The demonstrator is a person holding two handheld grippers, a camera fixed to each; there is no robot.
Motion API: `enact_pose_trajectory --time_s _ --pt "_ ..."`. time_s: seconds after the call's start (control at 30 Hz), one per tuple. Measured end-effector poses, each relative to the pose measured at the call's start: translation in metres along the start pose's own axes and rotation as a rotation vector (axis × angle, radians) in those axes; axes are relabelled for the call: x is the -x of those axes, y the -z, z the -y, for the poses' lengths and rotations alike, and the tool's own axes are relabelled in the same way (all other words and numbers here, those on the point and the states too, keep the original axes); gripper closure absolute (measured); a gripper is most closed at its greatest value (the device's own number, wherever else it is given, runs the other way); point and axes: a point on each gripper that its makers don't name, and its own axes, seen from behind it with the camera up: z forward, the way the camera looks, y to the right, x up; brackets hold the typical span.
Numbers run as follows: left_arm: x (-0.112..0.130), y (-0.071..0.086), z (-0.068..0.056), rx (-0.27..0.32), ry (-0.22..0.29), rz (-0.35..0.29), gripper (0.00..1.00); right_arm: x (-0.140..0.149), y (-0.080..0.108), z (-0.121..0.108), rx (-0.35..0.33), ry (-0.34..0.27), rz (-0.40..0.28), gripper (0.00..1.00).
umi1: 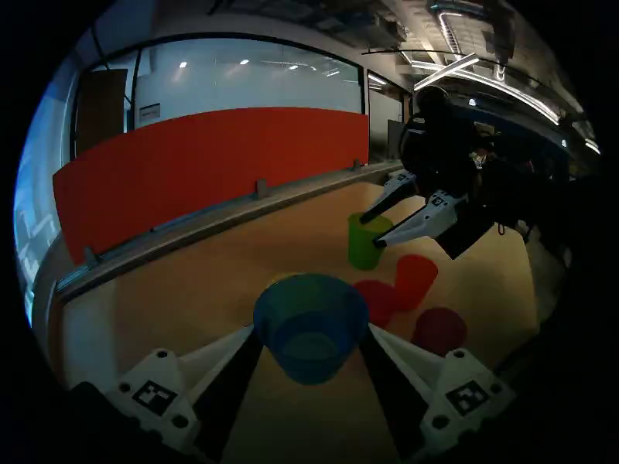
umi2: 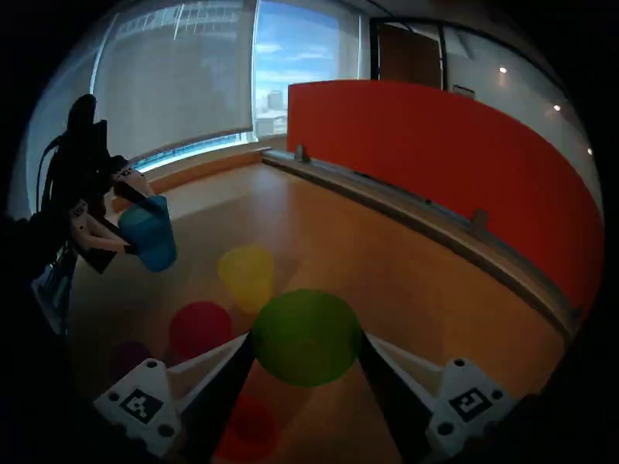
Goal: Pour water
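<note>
While left jaws grip a blue cup (umi1: 311,329) aloft, right jaws grip green cup (umi2: 306,338).

blue cup (umi1: 311,329) | green cup (umi2: 306,337) | yellow cup (umi2: 246,274) | red cup (umi2: 200,329) | red partition (umi2: 464,155) | tan wood bench (umi2: 371,255) | white gripper fingers (umi1: 200,363) | black-and-white square markers (umi1: 157,396)

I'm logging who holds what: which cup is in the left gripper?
The blue cup, clamped between the left gripper's fingers. The green cup is in the right gripper; the red cups stand on the table.
</note>
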Motion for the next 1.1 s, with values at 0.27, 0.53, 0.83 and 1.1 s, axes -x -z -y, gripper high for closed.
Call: enact_pose_trajectory --time_s 0.27,0.53,0.83,1.1 --pt "-0.029 0.012 0.001 -0.015 0.019 -0.07 0.17 -0.044 0.043 0.008 0.017 -0.001 -0.117 0.07" --pt "-0.056 0.026 -0.001 -0.028 0.017 -0.142 0.16 -0.075 0.077 0.02 0.024 0.01 -0.224 0.07" --pt "-0.075 0.04 -0.007 -0.039 0.011 -0.194 0.16 -0.094 0.101 0.03 0.035 0.015 -0.324 0.07" --pt "-0.09 0.044 -0.015 -0.029 0.009 -0.228 0.16 -0.104 0.112 0.035 0.045 0.016 -0.406 0.06"
